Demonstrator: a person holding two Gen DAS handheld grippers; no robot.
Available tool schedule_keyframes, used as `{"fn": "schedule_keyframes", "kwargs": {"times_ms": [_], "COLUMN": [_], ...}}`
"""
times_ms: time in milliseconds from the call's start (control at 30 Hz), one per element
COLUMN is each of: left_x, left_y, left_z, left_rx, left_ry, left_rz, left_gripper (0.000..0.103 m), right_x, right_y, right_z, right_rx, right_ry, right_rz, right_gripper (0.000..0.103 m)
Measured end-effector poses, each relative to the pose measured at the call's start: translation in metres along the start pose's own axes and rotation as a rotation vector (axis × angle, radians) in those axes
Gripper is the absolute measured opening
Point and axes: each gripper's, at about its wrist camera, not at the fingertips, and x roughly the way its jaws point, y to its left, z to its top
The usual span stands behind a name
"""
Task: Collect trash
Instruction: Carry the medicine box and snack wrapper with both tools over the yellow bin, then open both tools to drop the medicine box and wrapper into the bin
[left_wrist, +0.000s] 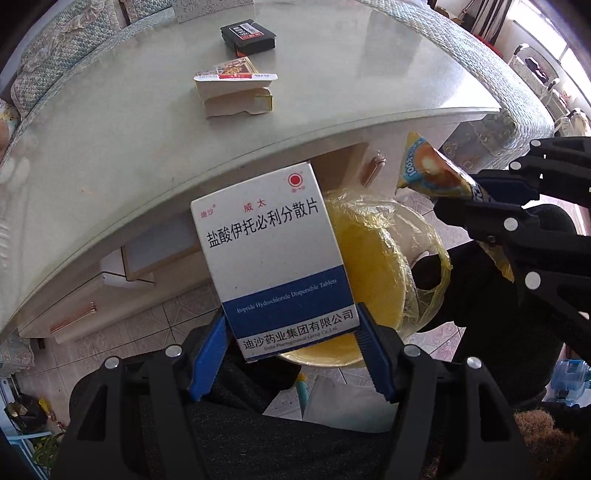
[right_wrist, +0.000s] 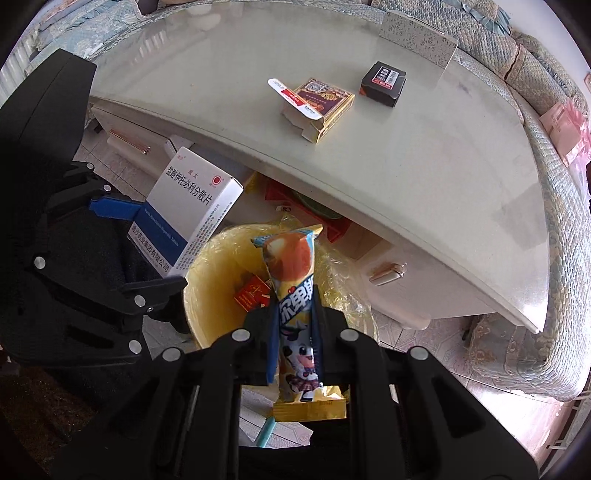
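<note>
The left gripper (left_wrist: 291, 332) clamps the lower end of a white-and-blue medicine box (left_wrist: 273, 254), its long axis running up the middle of the frame, tilted slightly left, above the yellow-lined bin (left_wrist: 373, 273). The right gripper (right_wrist: 293, 321) pinches a snack wrapper (right_wrist: 291, 273) tight, pointing straight up the frame over the bin's mouth. On the table (left_wrist: 110, 147), at upper centre, lie an opened carton (left_wrist: 236, 90) and a black box (left_wrist: 248, 34); the table edge overhangs the bin.
</note>
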Motion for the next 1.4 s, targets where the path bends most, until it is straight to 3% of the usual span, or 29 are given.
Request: {"fn": "schedule_keyframes", "kwargs": {"times_ms": [233,333,467,600,1033,1400], "left_x": [0.049,0.077,0.105,0.126,0.185,0.218], "left_y": [-0.004,-0.003,-0.005,0.003,0.017,0.021], "left_z": [-0.008,-0.011,-0.015,-0.017,-0.017,-0.020], "left_rx": [-0.021,-0.047,-0.058,-0.103,-0.143,-0.131], "left_ry": [0.041,0.096,0.144,0.189,0.304,0.375], "left_rz": [-0.070,-0.105,-0.091,-0.124,-0.123,-0.061], "left_gripper": [0.064,0.064,0.064,0.064,0.064,0.065], "right_x": [0.054,0.078,0.106,0.132,0.197,0.221], "right_y": [-0.005,-0.006,-0.008,-0.008,-0.010,-0.021], "right_z": [-0.015,-0.018,-0.023,-0.028,-0.027,-0.031], "right_rx": [0.054,0.072,0.096,0.108,0.135,0.173], "right_ry": [0.069,0.094,0.126,0.163,0.254,0.299], "right_rz": [0.052,0.055,0.063,0.060,0.109,0.146], "right_gripper": [0.015,0.015,0.015,0.016,0.016,0.016]}}
